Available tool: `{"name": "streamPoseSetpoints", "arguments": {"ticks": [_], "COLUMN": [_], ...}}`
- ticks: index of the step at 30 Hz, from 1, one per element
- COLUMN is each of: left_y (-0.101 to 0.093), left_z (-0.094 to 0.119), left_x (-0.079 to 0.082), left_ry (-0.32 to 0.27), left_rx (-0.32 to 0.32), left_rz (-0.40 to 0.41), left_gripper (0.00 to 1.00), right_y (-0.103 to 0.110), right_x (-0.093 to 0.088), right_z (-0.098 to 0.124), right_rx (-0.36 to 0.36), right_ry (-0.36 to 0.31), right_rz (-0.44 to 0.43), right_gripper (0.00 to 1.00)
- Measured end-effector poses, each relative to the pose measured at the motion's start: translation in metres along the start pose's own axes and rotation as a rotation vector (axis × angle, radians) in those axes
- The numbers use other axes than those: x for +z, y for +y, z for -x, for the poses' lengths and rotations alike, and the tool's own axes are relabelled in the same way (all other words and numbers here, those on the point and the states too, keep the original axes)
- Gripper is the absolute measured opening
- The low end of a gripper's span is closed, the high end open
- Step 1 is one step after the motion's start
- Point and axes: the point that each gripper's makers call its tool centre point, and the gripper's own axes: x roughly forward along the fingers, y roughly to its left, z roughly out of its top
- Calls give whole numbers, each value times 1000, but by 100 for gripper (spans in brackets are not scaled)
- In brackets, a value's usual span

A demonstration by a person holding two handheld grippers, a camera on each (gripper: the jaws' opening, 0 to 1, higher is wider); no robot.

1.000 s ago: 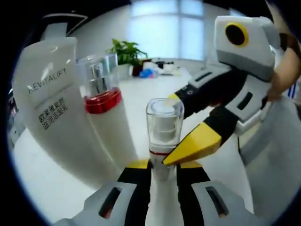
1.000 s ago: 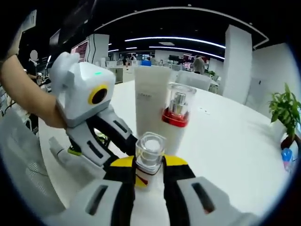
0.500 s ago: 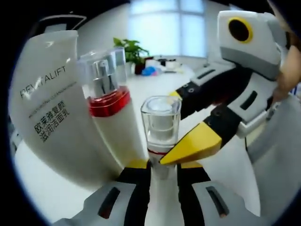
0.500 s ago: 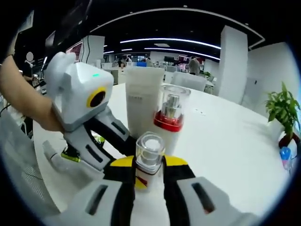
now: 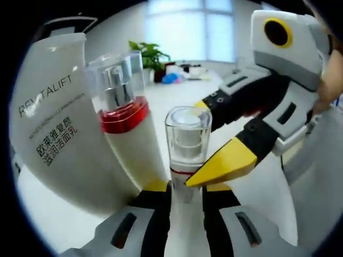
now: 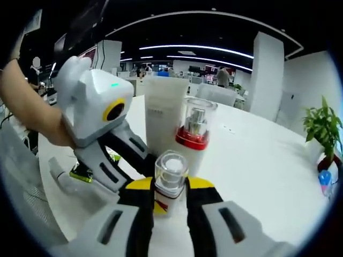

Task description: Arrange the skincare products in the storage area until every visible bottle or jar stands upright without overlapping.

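Observation:
A small white pump bottle [image 5: 185, 155] with a clear cap and a thin red ring stands between my left gripper's [image 5: 185, 190] jaws, which are shut on its body. My right gripper [image 5: 202, 140] reaches in from the right, its yellow-tipped fingers [image 5: 222, 163] closed at the bottle's neck. In the right gripper view the same bottle [image 6: 170, 174] sits between my right gripper's [image 6: 170, 187] jaws, and the left gripper's fingers [image 6: 127, 145] come in from the left. Just behind stand a white REVITALIFT tube [image 5: 53, 123] [image 6: 165, 115] and a taller pump bottle with a red band [image 5: 122, 115] [image 6: 195, 131], both upright.
The white table [image 6: 257, 160] stretches away behind the products. A potted plant [image 6: 324, 126] and small items stand at its far edge. A person's arm [image 6: 32, 107] holds the left gripper. A grey chair back [image 5: 316, 176] is at the right.
Both cameras have shifted slightly. In the left gripper view the tube and red-band bottle loom a little larger. Both grips on the small bottle are unchanged.

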Motion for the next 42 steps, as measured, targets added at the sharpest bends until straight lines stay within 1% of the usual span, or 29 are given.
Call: {"name": "streamPoseSetpoints", "arguments": {"ticks": [8,20,30,39,42], "left_y": [1,0,-3,0,-1], "left_z": [5,8,7,9,10], "left_x": [-3,-1,-3,-5,-5], "left_ry": [15,19,29,34,34], "left_rx": [7,6,12,47,50], "left_rz": [4,-7,-5,16,24], "left_gripper": [21,22,21,18,17], "right_y": [0,4,4,5,6], "right_x": [0,-5,-5,-2,-1], "right_z": [-1,2,1,-2,-3], "right_rx": [1,10,51,89,101], "right_ry": [10,26,20,9,7], "right_rz": [-7,-12,-8,9,12], "right_gripper": [24,27,29,31,32]}}
